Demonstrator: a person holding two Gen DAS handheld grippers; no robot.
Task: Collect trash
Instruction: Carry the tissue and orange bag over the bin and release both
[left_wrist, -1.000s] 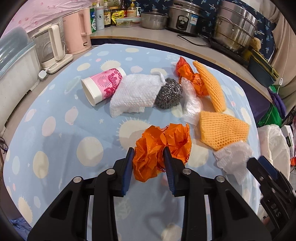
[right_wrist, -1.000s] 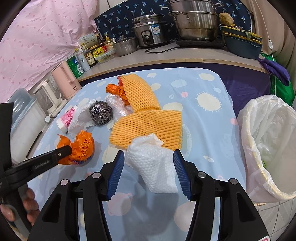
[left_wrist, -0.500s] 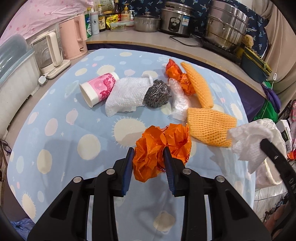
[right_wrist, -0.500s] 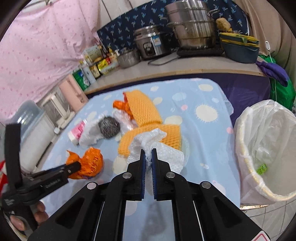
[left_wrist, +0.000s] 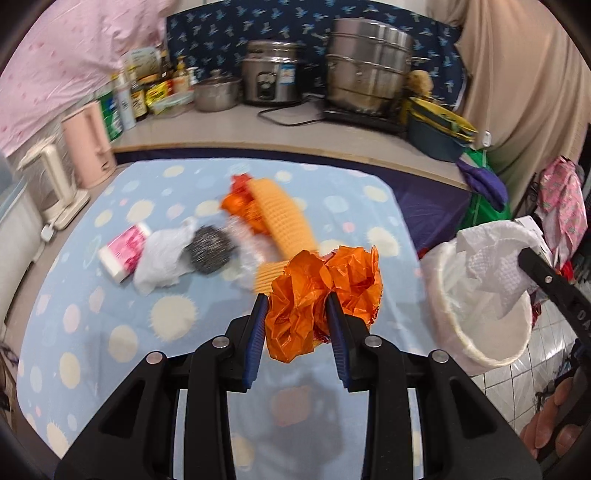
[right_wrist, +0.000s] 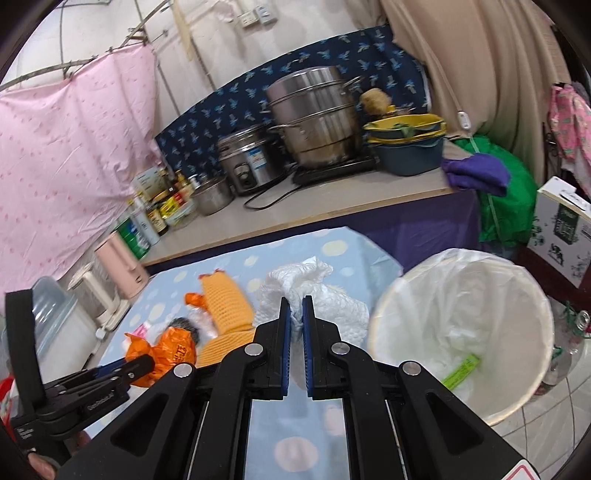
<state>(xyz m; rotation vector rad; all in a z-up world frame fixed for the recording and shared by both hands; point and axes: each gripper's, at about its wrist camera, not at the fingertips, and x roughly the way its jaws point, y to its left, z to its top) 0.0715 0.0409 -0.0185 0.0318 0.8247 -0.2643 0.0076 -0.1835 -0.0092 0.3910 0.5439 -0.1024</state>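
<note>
My left gripper (left_wrist: 297, 299) is shut on a crumpled orange plastic wrapper (left_wrist: 321, 291) and holds it above the blue dotted table (left_wrist: 110, 325). My right gripper (right_wrist: 295, 306) is shut on a white paper towel (right_wrist: 314, 291), held in the air just left of the white-lined trash bin (right_wrist: 461, 332). In the left wrist view the towel (left_wrist: 491, 258) hangs over the bin (left_wrist: 480, 332). On the table lie a pink cup (left_wrist: 123, 251), a white bag (left_wrist: 162, 258), a steel scourer (left_wrist: 210, 249), another orange wrapper (left_wrist: 238, 201) and orange foam nets (left_wrist: 280, 214).
A counter behind the table carries pots (left_wrist: 365, 81), a rice cooker (left_wrist: 271, 75), bottles (left_wrist: 129, 99) and two kettles (left_wrist: 88, 144). The bin stands on the tiled floor off the table's right edge. A box (right_wrist: 561, 229) and a green bag (right_wrist: 506, 195) stand beyond it.
Both grippers have risen and swung right towards the bin. The right gripper, which closed on the paper towel a second ago, now carries it beside the bin. The left keeps the orange wrapper.
</note>
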